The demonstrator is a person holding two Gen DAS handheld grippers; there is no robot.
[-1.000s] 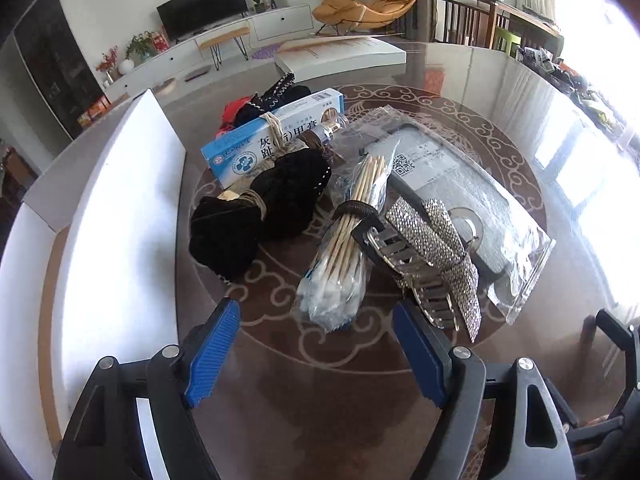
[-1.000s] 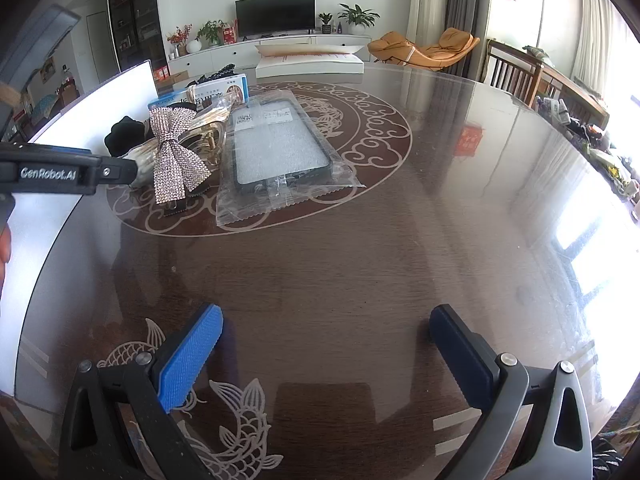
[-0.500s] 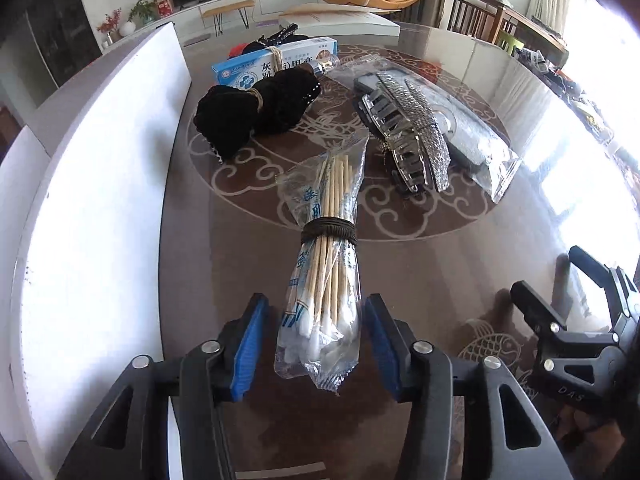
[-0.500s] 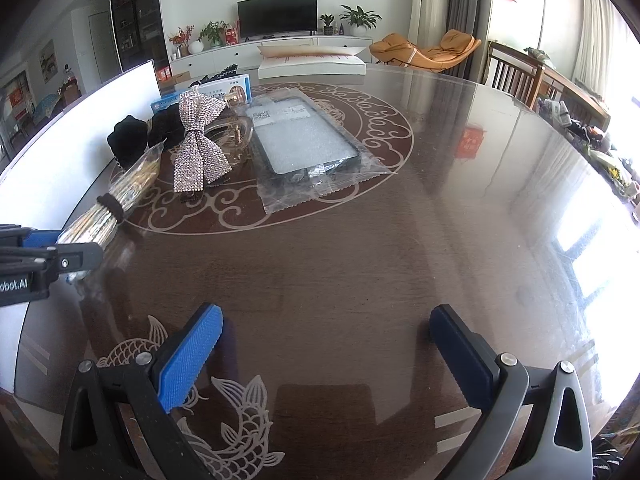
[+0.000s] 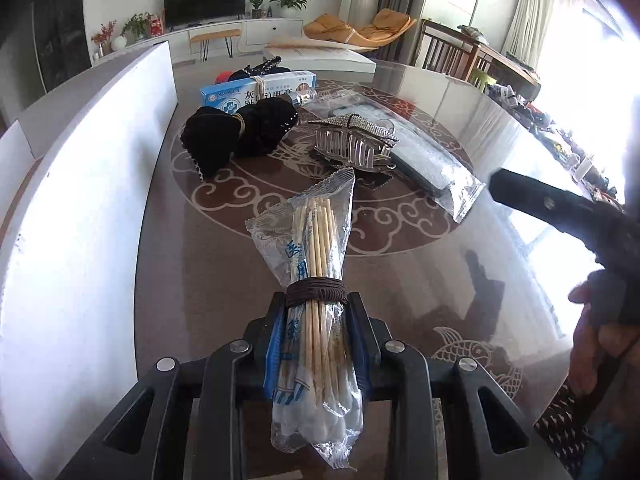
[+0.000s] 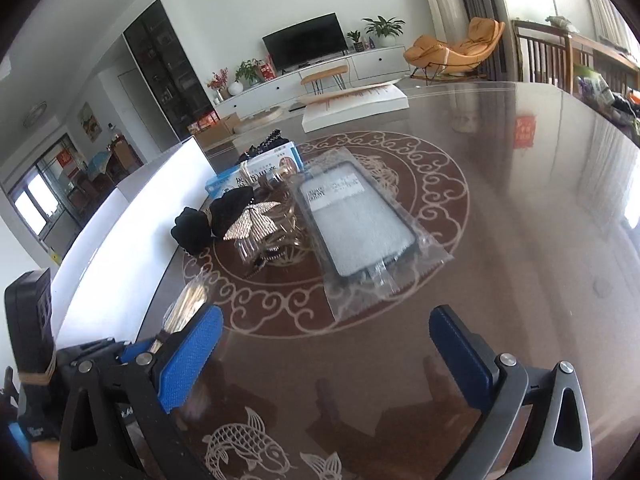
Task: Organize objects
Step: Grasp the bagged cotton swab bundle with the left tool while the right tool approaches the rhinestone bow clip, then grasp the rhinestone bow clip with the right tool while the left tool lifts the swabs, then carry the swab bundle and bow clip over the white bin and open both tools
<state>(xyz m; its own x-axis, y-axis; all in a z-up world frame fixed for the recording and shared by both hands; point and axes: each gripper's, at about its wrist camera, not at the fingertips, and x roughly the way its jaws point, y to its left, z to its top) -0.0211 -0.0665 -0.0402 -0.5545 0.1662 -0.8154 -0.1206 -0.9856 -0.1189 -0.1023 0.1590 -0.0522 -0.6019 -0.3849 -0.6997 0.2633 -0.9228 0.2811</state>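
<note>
My left gripper [image 5: 316,344] clamps the light, crinkly cotton swab packet [image 5: 314,300] below its band, while my right gripper [image 6: 326,354] gapes wide.

swab packet [image 5: 316,280] before hair clip [image 5: 352,144], on table [image 5: 460,264].

Left tool [image 5: 316,332] now clamped on the cotton swab bundle [image 5: 316,280], jaws just closed from wide apart around it. Bundle pulled from beside the hair clip [image 5: 352,144] toward the lower centre of the left view. Right tool [image 6: 324,356] raised and tilted, pile now mid-frame.
</note>
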